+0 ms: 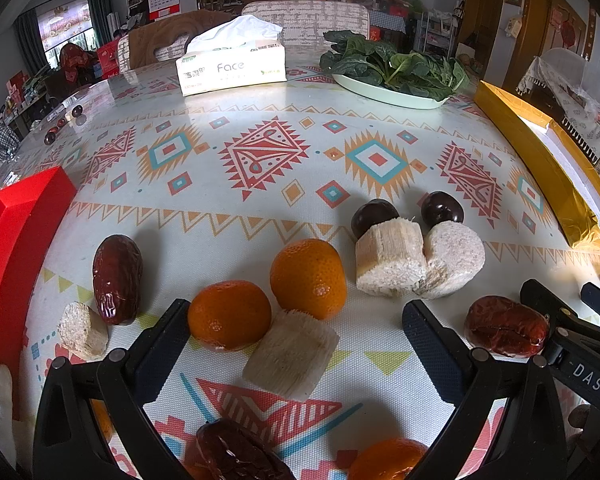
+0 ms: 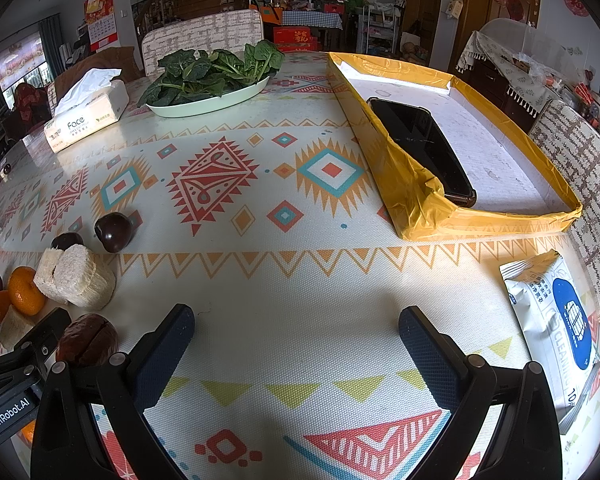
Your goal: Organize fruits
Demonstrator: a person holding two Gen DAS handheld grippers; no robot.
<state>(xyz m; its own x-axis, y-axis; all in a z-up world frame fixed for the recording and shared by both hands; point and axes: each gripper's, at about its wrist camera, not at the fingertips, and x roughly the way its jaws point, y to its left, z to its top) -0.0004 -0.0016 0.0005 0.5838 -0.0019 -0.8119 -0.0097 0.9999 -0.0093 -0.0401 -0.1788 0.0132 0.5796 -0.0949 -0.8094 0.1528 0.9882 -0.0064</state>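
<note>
Left claw [image 1: 296, 344] is hovering with jaws apart over a tangerine [image 1: 229, 314] and a cut cane piece [image 1: 290, 354] lying on the surface [image 1: 260, 208]. Both are looking light; the tangerine is probably soft-skinned, best pinched across its middle. Right claw [image 2: 296, 344] is gaping wide over bare cloth, holding nothing.

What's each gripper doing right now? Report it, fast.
Left gripper: open, holding nothing, a sugarcane piece lying between its fingers.
Right gripper: open, empty, over bare tablecloth.
</note>
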